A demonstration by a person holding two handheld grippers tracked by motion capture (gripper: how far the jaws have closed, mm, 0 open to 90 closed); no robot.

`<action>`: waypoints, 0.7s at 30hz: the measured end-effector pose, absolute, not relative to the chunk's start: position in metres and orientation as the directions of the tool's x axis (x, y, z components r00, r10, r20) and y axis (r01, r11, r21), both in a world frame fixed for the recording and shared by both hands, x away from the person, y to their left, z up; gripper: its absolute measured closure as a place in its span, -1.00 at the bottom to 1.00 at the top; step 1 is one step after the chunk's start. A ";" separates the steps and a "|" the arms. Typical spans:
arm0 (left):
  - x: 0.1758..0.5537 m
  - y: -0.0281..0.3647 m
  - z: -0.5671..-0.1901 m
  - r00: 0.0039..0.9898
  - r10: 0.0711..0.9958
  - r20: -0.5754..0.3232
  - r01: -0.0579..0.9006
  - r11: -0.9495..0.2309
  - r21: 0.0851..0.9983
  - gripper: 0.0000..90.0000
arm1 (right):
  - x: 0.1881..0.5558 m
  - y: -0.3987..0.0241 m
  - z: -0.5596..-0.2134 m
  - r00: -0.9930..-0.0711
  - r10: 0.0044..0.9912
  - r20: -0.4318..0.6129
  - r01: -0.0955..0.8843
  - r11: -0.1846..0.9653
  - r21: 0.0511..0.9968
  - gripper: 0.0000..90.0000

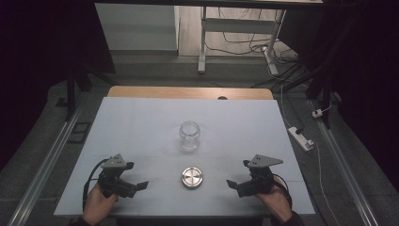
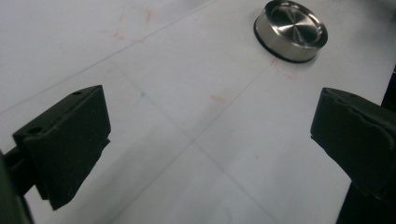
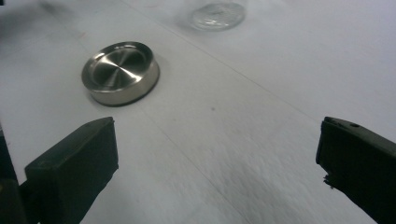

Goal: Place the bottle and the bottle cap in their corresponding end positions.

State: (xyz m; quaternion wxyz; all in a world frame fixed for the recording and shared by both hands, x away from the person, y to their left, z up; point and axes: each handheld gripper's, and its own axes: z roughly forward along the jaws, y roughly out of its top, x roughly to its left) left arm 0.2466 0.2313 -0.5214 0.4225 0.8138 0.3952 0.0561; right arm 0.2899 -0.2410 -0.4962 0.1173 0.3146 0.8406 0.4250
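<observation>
In your right gripper view the glass jar (image 3: 217, 14) is blurred and cut off by the top edge, while in your left gripper view the metal lid (image 2: 290, 30) sits whole near the top.

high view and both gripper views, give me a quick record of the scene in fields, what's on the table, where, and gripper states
surface: white table top
glass jar: upright, clear, open mouth, no lid on it, near the table's middle
metal lid: round, steel, lying flat on the table, nearer the person than the jar, apart from it
left gripper: open, nothing between its jaws, to the left of the lid, not touching it
right gripper: open, nothing between its jaws, to the right of the lid, not touching it
held: nothing
</observation>
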 end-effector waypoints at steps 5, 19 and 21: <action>0.231 0.247 -0.523 0.644 0.726 -0.240 0.618 -0.308 0.723 -1.00 | 0.283 -0.258 -0.495 -0.733 0.678 0.057 0.449 0.420 0.789 -1.00; 0.195 0.279 -0.527 0.546 0.796 -0.261 0.658 -0.215 0.721 -1.00 | 0.267 -0.295 -0.496 -0.647 0.757 0.087 0.529 0.364 0.767 -1.00; 0.192 0.281 -0.526 0.536 0.804 -0.259 0.661 -0.209 0.721 -1.00 | 0.264 -0.300 -0.496 -0.638 0.764 0.092 0.538 0.358 0.763 -1.00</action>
